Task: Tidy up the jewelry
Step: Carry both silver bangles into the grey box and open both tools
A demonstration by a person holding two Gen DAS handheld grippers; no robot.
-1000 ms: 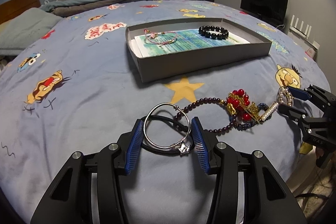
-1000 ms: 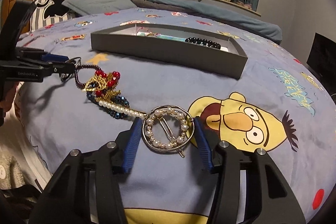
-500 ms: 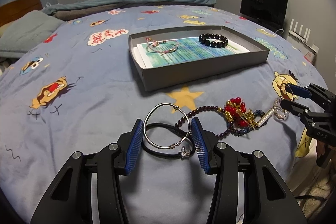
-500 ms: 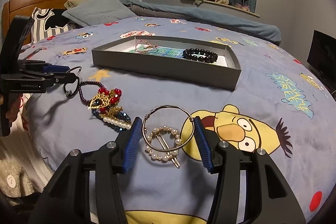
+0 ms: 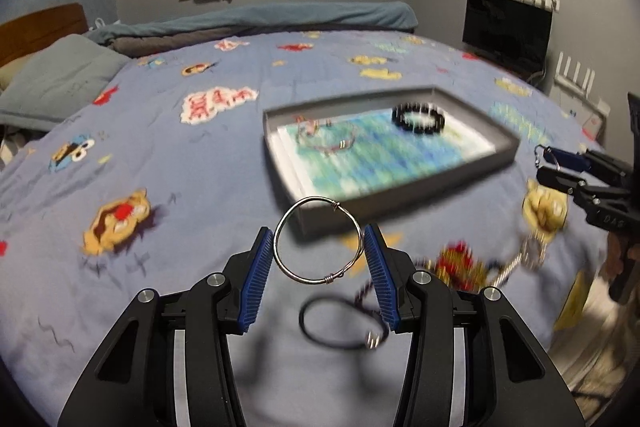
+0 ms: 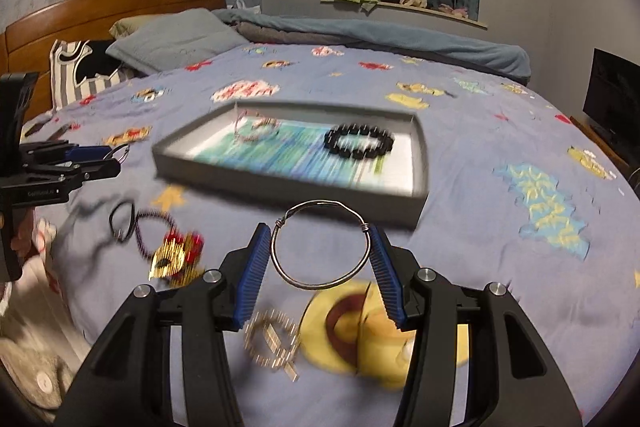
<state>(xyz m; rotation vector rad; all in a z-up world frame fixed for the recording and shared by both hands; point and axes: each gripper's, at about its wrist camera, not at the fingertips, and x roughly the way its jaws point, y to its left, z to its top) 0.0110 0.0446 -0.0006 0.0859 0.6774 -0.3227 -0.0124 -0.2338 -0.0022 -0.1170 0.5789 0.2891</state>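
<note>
My left gripper (image 5: 319, 251) is shut on a silver wire bangle (image 5: 308, 201) and holds it above the bed, short of the grey tray (image 5: 400, 199). My right gripper (image 6: 319, 255) is shut on a second silver wire bangle (image 6: 320, 203), also lifted, in front of the tray (image 6: 288, 187). The tray holds a black bead bracelet (image 6: 359, 142) and a thin pink bracelet (image 6: 256, 129). On the bedspread lie a black cord (image 5: 340, 325), a red and gold bead piece (image 6: 178, 253) and a pearl hair clip (image 6: 272, 345).
The bed has a blue cartoon-print cover (image 5: 160, 147). A pillow (image 6: 176, 39) and wooden headboard (image 6: 108, 11) are at the far left. A television (image 5: 506, 27) stands at the right by the wall. The bed's near edge drops off below both grippers.
Both grippers have risen from the bedspread with their bangles and moved toward the tray. The pearl clip, cord and bead piece stayed on the bed.
</note>
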